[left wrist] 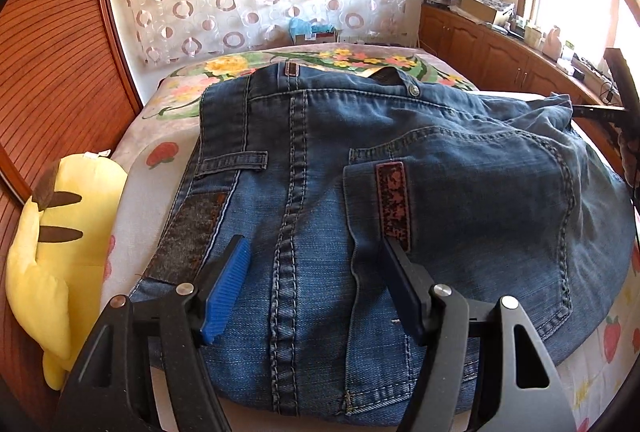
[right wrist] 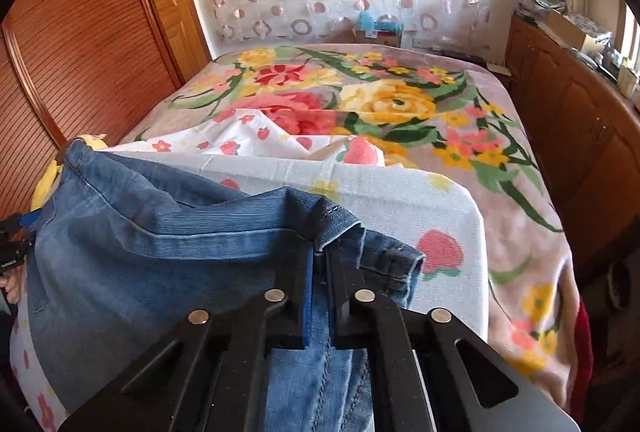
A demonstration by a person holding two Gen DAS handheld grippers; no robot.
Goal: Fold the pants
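On a board draped in a strawberry-print cloth [left wrist: 132, 168], blue denim pants [left wrist: 360, 168] are spread seat-up, as seen from the left wrist camera. The left gripper [left wrist: 316, 252] is held with its jaws spread wide, and the centre seam of the pants is framed between them; whether the fingertips [left wrist: 236, 252] touch the denim cannot be told. A back pocket with a dark red patch [left wrist: 394, 204] lies just beside the right-hand finger. The waistband with its metal button [left wrist: 413, 90] lies at the far edge. A yellow plush toy [left wrist: 52, 252] is seen at the left of the board, beside the pants.

From the right wrist camera, the right gripper [right wrist: 320, 252] is seen pressed together, and a fold of the pants [right wrist: 140, 252] near a leg's hem is pinched between its fingers, the cloth bunched over the tips. The rest of the leg is laid out to the left across the strawberry-print cloth [right wrist: 420, 208]. A flowered blanket [right wrist: 400, 100] is spread over the bed beyond.
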